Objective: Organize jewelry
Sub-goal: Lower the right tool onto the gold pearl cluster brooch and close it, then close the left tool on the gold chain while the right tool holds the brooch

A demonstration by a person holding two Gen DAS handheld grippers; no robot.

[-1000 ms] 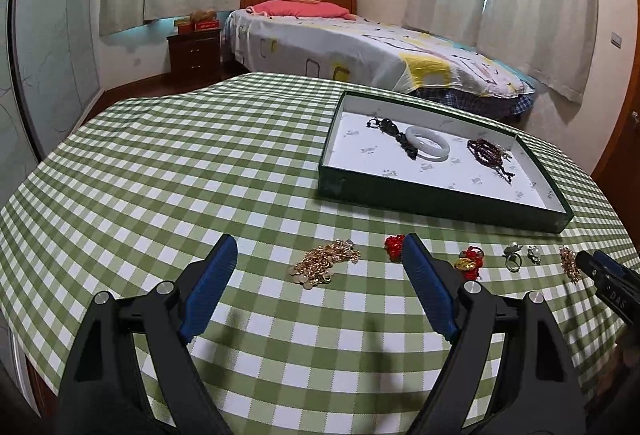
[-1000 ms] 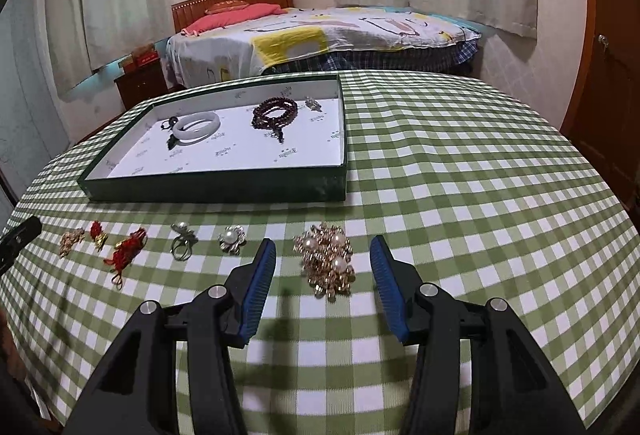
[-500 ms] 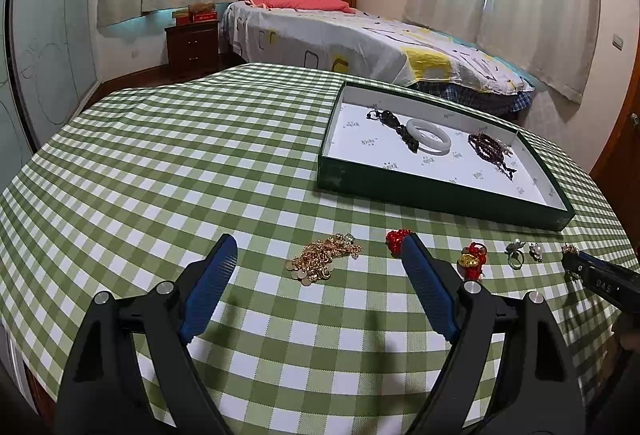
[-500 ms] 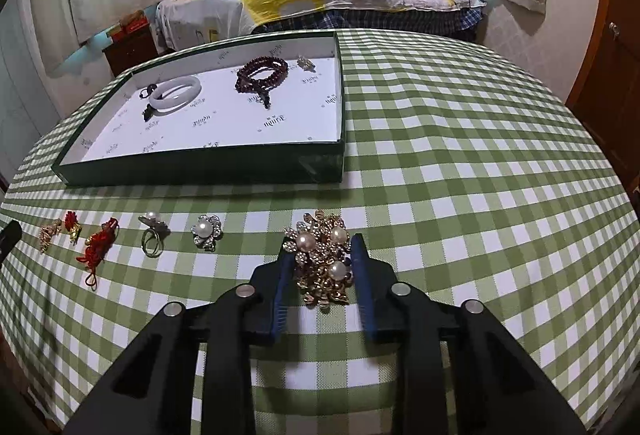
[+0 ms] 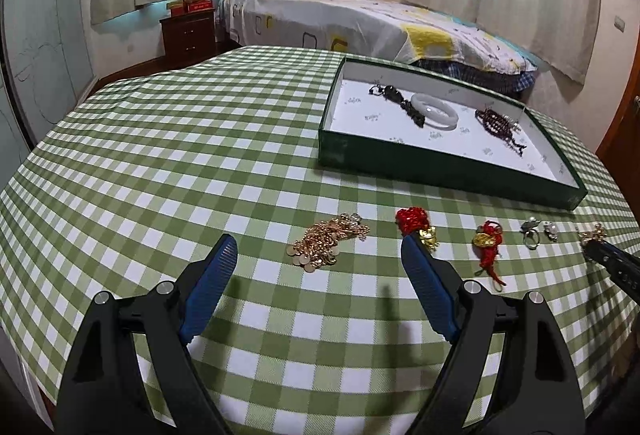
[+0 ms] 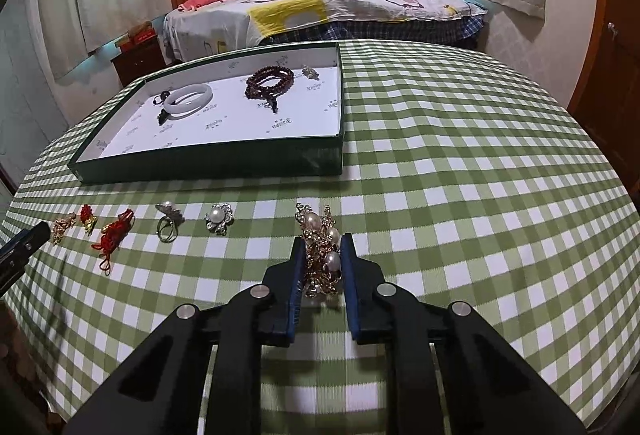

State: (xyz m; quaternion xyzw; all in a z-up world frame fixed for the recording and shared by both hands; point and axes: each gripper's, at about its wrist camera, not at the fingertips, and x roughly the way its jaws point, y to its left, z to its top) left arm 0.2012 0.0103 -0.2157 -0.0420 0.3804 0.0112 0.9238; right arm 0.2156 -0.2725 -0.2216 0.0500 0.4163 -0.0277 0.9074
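My right gripper [image 6: 322, 239] is closing on a gold-and-pearl brooch [image 6: 318, 223] lying on the checked tablecloth; both blue pads touch its sides. My left gripper [image 5: 317, 241] hovers open over a gold coin chain [image 5: 334, 231], with nothing between its fingers. Behind them stands a green tray [image 6: 208, 167] with a white floor, holding a white bangle [image 6: 188, 101], a dark bead bracelet [image 6: 270, 85] and a small silver piece. In a row on the cloth lie a pearl flower [image 6: 218, 219], a ring [image 6: 168, 223], a red tassel [image 5: 488, 239] and a red knot charm [image 5: 412, 219].
The round table's edge [image 6: 600, 163] curves away on the right, near a wooden door. A bed [image 5: 360, 23] and a nightstand [image 5: 188, 35] stand beyond the table. Bare cloth stretches left of the tray [image 5: 440, 165].
The right gripper's jaws have drawn in from wide apart to touching the pearl brooch. The left gripper has stayed open and barely moved.
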